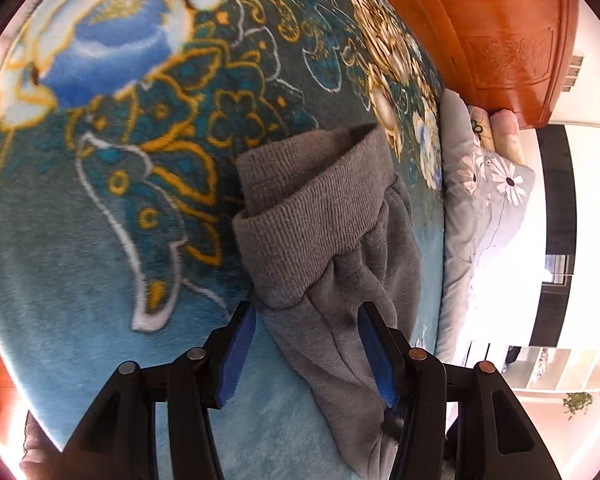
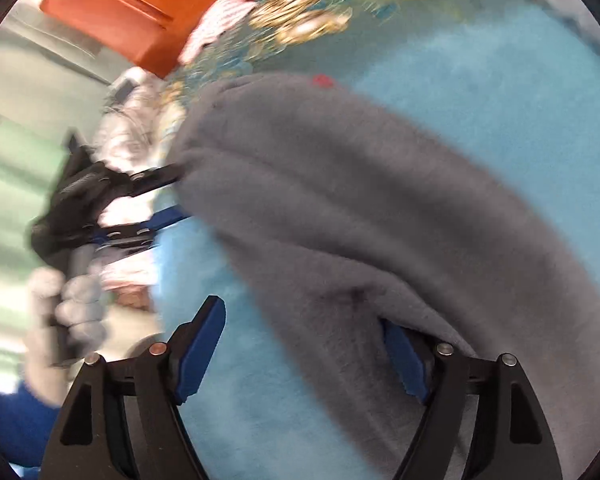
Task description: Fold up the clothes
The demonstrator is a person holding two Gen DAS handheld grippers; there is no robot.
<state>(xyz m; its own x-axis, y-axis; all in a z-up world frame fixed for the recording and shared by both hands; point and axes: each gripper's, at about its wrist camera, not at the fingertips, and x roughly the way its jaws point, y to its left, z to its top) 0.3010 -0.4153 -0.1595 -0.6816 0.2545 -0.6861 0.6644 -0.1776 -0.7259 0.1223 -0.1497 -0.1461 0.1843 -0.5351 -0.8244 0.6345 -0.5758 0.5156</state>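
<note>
1. Left wrist view: nearest the camera, the left gripper (image 1: 308,344) has its blue-padded fingers (image 1: 240,354) spread apart, released, with nothing clamped. The grey sweatpants (image 1: 324,240) lie between and beyond them on the blue floral blanket (image 1: 100,240) that covers the bed. The right-hand pad touches or overlaps the grey cloth; the left-hand pad sits just beside it over bare blanket.
2. Same view: the ribbed cuff (image 1: 308,184) of the sweatpants is doubled over on itself at the garment's far end. Beyond the sweatpants, at the blanket's edge, lies a grey daisy-print pillow (image 1: 484,200), and past that an orange wooden headboard (image 1: 500,40).
3. Right wrist view (blurred): nearest, the right gripper (image 2: 304,352) is likewise spread wide, gripping nothing. The sweatpants (image 2: 360,208) drape across the blanket (image 2: 480,80), covering the right-hand pad.
4. Same view: the left gripper (image 2: 172,196) sits at the far edge of the sweatpants, held by a grey-gloved hand (image 2: 64,312).
</note>
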